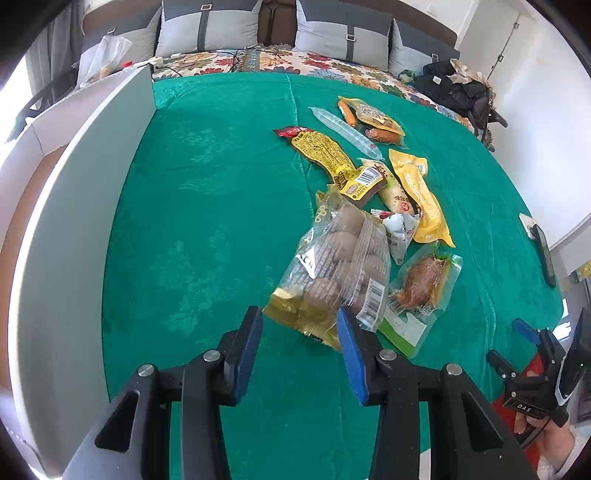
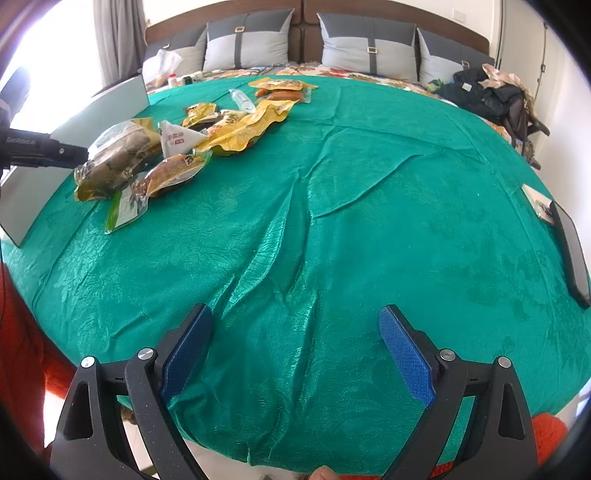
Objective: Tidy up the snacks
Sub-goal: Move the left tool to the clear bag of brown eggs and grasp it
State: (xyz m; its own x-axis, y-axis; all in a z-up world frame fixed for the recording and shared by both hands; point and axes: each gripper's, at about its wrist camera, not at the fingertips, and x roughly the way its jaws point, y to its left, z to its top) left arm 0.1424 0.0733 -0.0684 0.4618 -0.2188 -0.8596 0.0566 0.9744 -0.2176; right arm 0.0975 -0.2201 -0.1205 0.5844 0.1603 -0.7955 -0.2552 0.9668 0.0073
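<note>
A clear bag of round brown buns with a gold end (image 1: 332, 266) (image 2: 114, 155) sits at the near end of a heap of snack packs on the green cloth (image 1: 221, 184). My left gripper (image 1: 299, 325) (image 2: 79, 153) is shut on the bag's gold end, and the bag tilts up off the cloth with a shadow under it. Beside it lie a green-edged pack of brown meat (image 1: 421, 284), a white triangular pack (image 1: 399, 229), yellow packs (image 1: 421, 188) and a sausage pack (image 1: 373, 118). My right gripper (image 2: 295, 332) (image 1: 517, 343) hangs open over bare cloth, holding nothing.
A tall white panel (image 1: 74, 221) (image 2: 74, 147) stands along the cloth's left edge. A flat black device (image 1: 543, 254) (image 2: 570, 251) lies at the right edge. Pillows (image 1: 207, 29) and dark clothes (image 1: 458, 88) are at the back. A person's hand (image 1: 550, 439) holds the right gripper.
</note>
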